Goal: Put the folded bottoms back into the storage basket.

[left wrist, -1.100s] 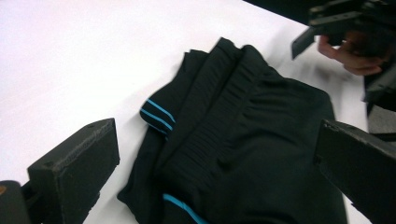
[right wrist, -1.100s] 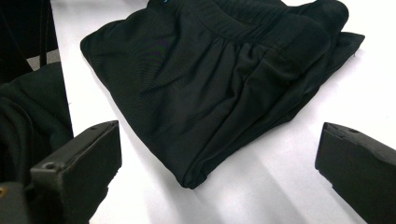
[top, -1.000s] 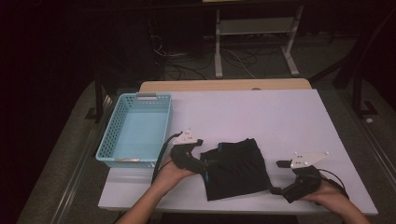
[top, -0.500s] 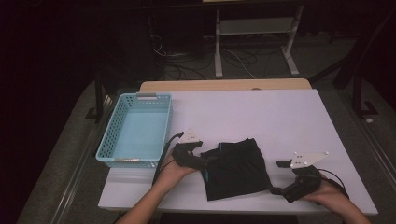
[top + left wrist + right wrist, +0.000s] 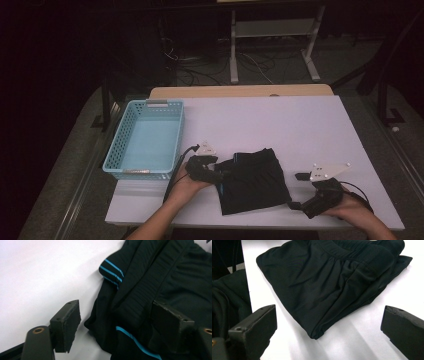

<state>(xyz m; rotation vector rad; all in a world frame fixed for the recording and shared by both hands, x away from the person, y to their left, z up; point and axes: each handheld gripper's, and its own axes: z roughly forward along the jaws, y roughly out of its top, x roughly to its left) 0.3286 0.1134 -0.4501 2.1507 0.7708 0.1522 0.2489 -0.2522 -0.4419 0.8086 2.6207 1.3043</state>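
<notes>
Folded black shorts (image 5: 254,180) on table (image 5: 280,125): my left tool (image 5: 116,322), closing, straddles their left edge; right tool (image 5: 328,332) gapes alongside.

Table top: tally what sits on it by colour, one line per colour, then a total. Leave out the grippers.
Black: 1, the folded garment with blue stripes
Light blue: 1, the plastic basket
Total: 2
</notes>
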